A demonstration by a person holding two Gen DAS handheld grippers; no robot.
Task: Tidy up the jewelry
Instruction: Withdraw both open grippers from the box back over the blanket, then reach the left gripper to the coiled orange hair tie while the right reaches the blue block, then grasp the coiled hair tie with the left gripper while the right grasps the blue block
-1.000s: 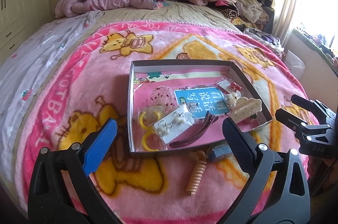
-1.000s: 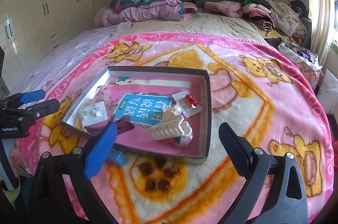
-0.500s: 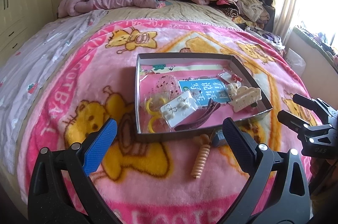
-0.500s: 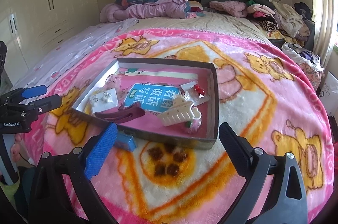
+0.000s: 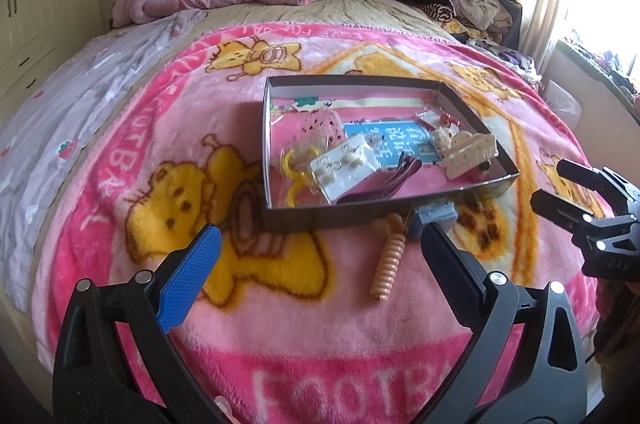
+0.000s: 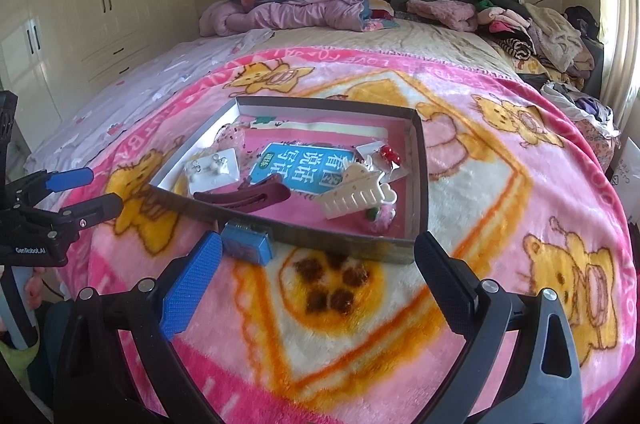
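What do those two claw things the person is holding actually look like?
Both are alike: the left gripper and right gripper have matte black plastic frames with silver rivets. One jaw carries a textured blue pad, the other a black pad. White lettering reading "GenRobot.AI" marks the left one's side.

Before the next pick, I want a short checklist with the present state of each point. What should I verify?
1. Left tool open and holding nothing: ok.
2. Right tool open and holding nothing: ok.
3. Orange spiral hair tie lies outside the tray, free on the blanket: ok to grasp.
4. Blue box outside the tray, against its near wall: ok, but close to the wall.
5. Free floor in the tray for more items: ok, though crowded near the cream claw clip.
6. What the blue box holds: cannot tell.
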